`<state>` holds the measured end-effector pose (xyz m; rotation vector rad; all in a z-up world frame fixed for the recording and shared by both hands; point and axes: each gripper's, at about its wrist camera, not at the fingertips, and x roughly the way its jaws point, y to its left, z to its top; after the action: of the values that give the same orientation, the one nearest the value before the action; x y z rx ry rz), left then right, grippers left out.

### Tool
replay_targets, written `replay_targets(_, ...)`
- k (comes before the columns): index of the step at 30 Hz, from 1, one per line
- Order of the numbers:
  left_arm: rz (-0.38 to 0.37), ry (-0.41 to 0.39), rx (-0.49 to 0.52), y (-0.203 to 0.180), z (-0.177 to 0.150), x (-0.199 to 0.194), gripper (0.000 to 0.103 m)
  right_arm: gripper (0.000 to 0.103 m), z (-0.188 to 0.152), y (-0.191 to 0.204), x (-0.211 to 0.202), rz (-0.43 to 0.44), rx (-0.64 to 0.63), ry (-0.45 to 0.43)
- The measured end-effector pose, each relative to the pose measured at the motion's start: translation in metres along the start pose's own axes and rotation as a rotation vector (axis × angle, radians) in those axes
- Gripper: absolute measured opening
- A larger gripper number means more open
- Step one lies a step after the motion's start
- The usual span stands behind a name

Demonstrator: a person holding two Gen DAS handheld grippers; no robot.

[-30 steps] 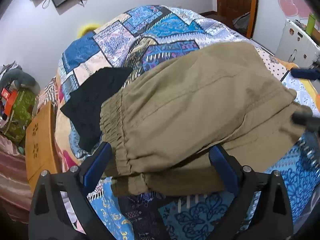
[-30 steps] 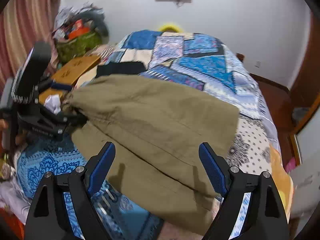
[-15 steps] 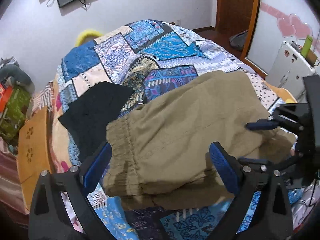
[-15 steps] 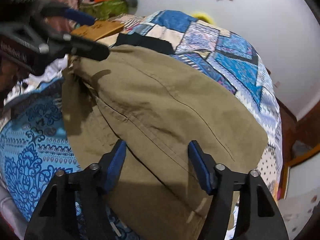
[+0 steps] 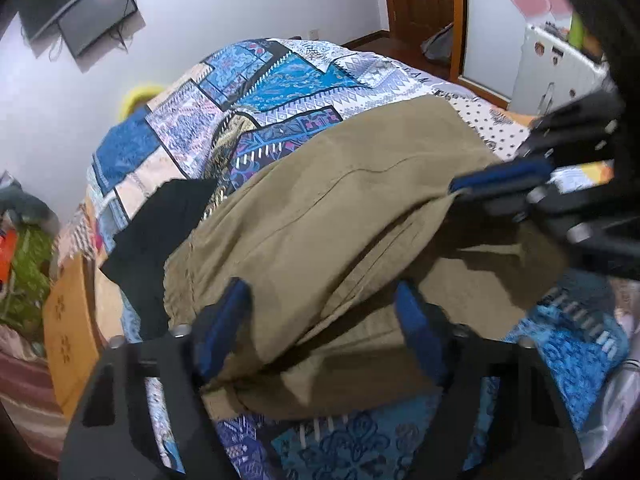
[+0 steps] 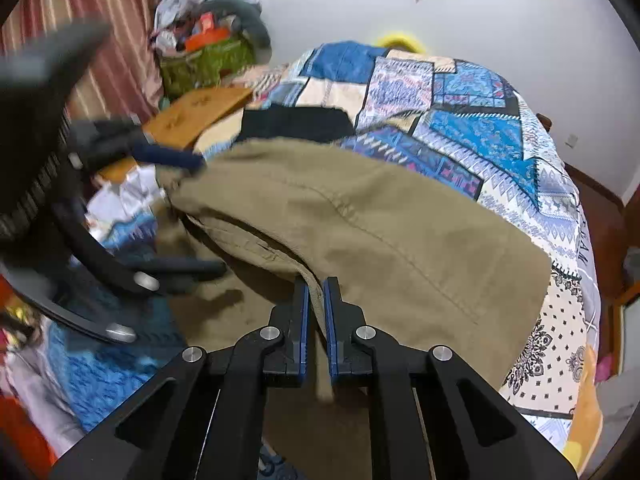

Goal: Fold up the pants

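Khaki pants (image 5: 320,216) lie folded on a patchwork bedspread (image 5: 280,76), and they show in the right wrist view (image 6: 400,232) too. My left gripper (image 5: 324,316) is open, its blue pads either side of the pants' near edge by the elastic waistband. My right gripper (image 6: 315,292) is shut on the edge of the pants' upper layer and lifts it slightly. In the left wrist view the right gripper (image 5: 500,184) is at the right, pinching that edge. In the right wrist view the left gripper (image 6: 176,216) is blurred at the left.
A black garment (image 5: 160,224) lies on the bed beyond the pants. A wooden side table (image 6: 196,112) and a green bag of clutter (image 6: 208,60) stand at the bed's left. A white cabinet (image 5: 556,68) and a door are at the right.
My right gripper has closed on the edge of the pants' top layer. My left gripper has moved in over the waistband end, its jaws narrower but still open.
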<state>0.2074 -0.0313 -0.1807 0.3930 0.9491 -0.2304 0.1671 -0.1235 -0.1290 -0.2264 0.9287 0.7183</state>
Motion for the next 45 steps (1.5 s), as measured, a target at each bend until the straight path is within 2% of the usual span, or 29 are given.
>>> replay_targets(1,0.025,-0.007,0.006,-0.001,0.001,0.002,0.048,0.006,0.002,0.0,-0.003,-0.001,0.003,-0.011)
replay_targets(2,0.037,-0.013,0.007,-0.001,0.001,0.002,0.035,0.006,0.003,-0.001,-0.005,0.001,0.004,-0.018)
replay_targets(6,0.01,-0.047,-0.042,0.008,0.004,-0.007,0.023,0.01,-0.001,0.007,-0.012,-0.024,-0.026,-0.013)
replay_targets(7,0.006,-0.05,-0.048,0.01,0.005,-0.009,0.022,0.015,-0.002,0.008,-0.013,-0.03,-0.036,-0.011)
replay_targets(10,-0.016,-0.055,-0.068,0.015,0.007,-0.014,0.021,0.037,-0.007,0.014,-0.016,-0.059,-0.069,-0.026)
replay_targets(11,-0.019,-0.055,-0.071,0.015,0.008,-0.014,0.021,0.042,-0.009,0.014,-0.016,-0.071,-0.072,-0.029)
replay_targets(12,-0.025,-0.057,-0.076,0.016,0.009,-0.016,0.021,0.042,-0.01,0.016,-0.014,-0.079,-0.074,-0.025)
replay_targets(14,-0.036,-0.059,-0.085,0.017,0.011,-0.018,0.021,0.042,-0.012,0.016,-0.008,-0.096,-0.077,-0.006)
replay_targets(18,-0.051,-0.065,-0.082,0.015,0.01,-0.023,0.021,0.042,-0.017,0.016,0.004,-0.186,-0.103,0.005)
replay_targets(19,-0.055,-0.064,-0.079,0.015,0.009,-0.024,0.021,0.038,-0.018,0.015,0.003,-0.196,-0.103,-0.001)
replay_targets(20,-0.059,-0.061,-0.073,0.014,0.008,-0.025,0.021,0.024,-0.018,0.014,0.001,-0.198,-0.102,-0.015)
replay_targets(21,-0.061,-0.062,-0.066,0.014,0.005,-0.026,0.02,0.019,-0.018,0.013,-0.002,-0.185,-0.099,-0.024)
replay_targets(23,-0.057,-0.065,-0.059,0.012,0.002,-0.029,0.02,0.012,-0.019,0.014,-0.012,-0.177,-0.102,-0.057)
replay_targets(26,-0.071,-0.064,-0.064,0.011,-0.004,-0.033,0.02,0.01,-0.02,0.022,-0.024,-0.181,-0.153,-0.075)
replay_targets(33,-0.107,-0.047,-0.07,0.001,-0.024,-0.036,0.02,0.009,-0.031,0.03,-0.029,-0.141,-0.168,-0.044)
replay_targets(39,-0.159,-0.01,-0.117,0.0,-0.037,-0.027,0.02,0.01,-0.043,0.029,-0.018,-0.109,-0.1,-0.008)
replay_targets(45,-0.185,-0.024,-0.149,0.009,-0.045,-0.043,0.032,0.02,-0.045,0.027,-0.029,-0.053,-0.02,0.003)
